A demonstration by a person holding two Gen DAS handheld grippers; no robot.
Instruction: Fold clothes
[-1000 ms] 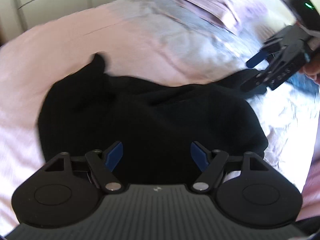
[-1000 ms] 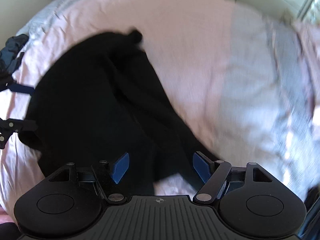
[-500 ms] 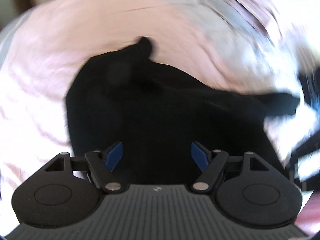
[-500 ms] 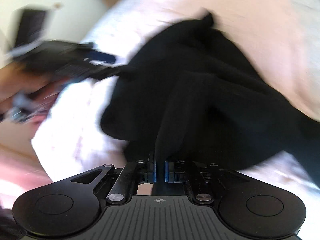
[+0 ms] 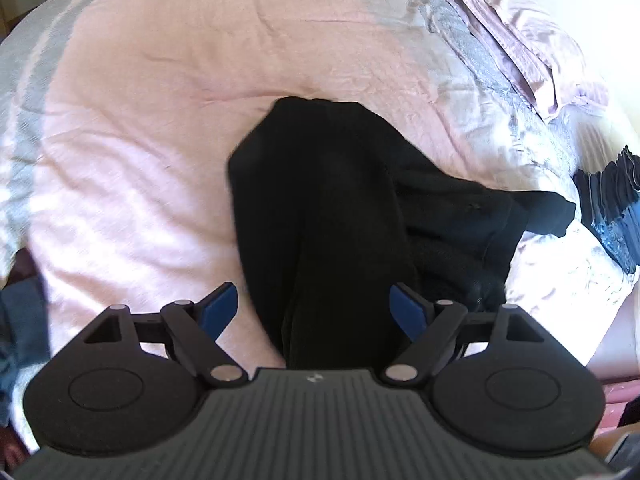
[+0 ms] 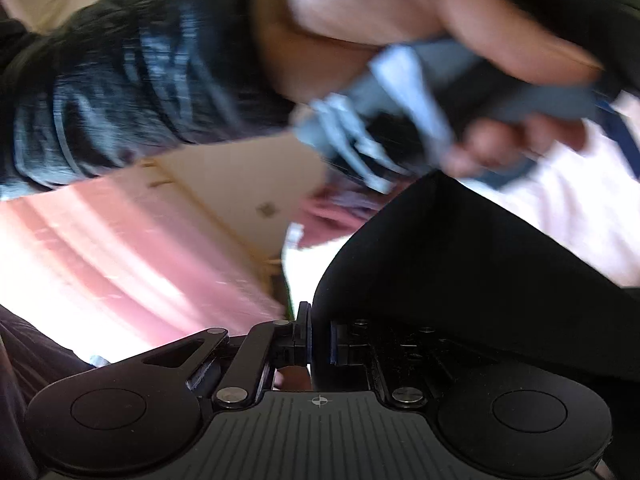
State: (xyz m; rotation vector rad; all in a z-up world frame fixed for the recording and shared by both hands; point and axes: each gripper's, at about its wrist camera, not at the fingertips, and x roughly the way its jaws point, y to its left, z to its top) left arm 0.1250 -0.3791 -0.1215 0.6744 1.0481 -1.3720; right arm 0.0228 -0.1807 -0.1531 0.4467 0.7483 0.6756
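Note:
A black garment (image 5: 340,208) lies bunched on the pink bedspread (image 5: 160,100), and one long fold of it runs toward me between the left gripper's fingers. My left gripper (image 5: 314,308) is open, its blue pads apart on either side of that fold. In the right wrist view my right gripper (image 6: 319,338) is shut on an edge of the black garment (image 6: 460,264), which drapes away to the right. Above it a person's hand (image 6: 500,144) holds the grey handle of the other gripper, blurred.
Pink pillows (image 5: 532,40) and a grey striped sheet (image 5: 468,40) lie at the bed's far right. A dark folded pile (image 5: 612,204) sits at the right edge. A blue cloth (image 5: 20,320) shows at the left edge. A dark patterned sleeve (image 6: 120,80) crosses the right wrist view.
My right gripper shut on the garment's edge and swung round toward the person. The garment was pulled into a long narrow fold. My left gripper stayed open over it.

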